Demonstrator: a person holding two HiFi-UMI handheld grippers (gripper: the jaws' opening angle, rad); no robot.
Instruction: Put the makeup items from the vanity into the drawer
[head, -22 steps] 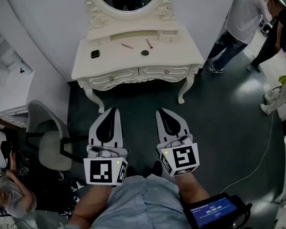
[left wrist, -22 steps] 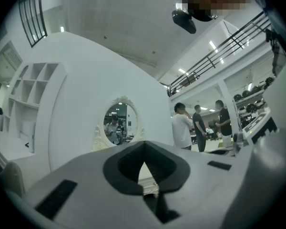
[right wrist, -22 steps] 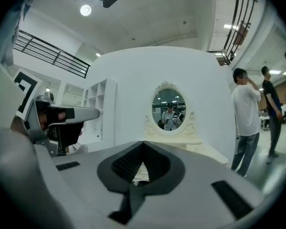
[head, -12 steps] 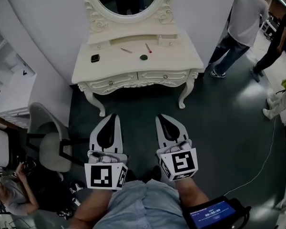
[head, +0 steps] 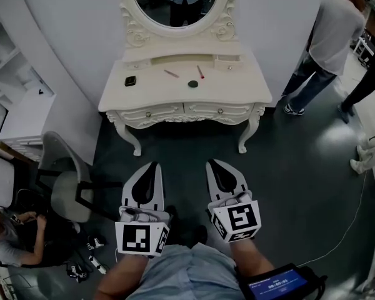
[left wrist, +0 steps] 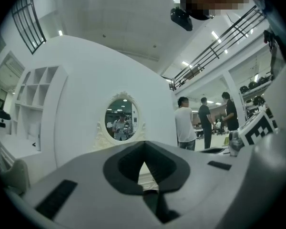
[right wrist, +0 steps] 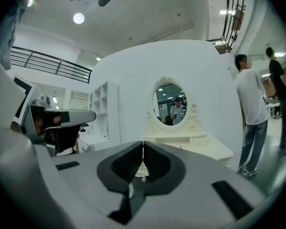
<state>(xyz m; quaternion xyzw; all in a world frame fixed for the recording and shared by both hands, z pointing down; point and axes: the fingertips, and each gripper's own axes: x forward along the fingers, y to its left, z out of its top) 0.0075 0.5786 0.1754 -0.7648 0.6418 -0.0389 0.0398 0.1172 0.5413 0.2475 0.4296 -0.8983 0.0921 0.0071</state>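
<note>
Left gripper (head: 151, 165): jaws together, empty.
Right gripper (head: 214, 163): together too — nothing held.
Cream carved vanity table (head: 237, 92): well apart; approach squarely, open left drawer (head: 151, 112) first.

Legible text: none.
- Item 1: handheld screen (head: 278, 284), bottom right corner of head view. Row of pale digits on blue, too blurred to read.
- Items 2–3: left marker cube (head: 142, 238), right marker cube (head: 237, 219). Black/white square code patterns only; no letters or nos.
</note>
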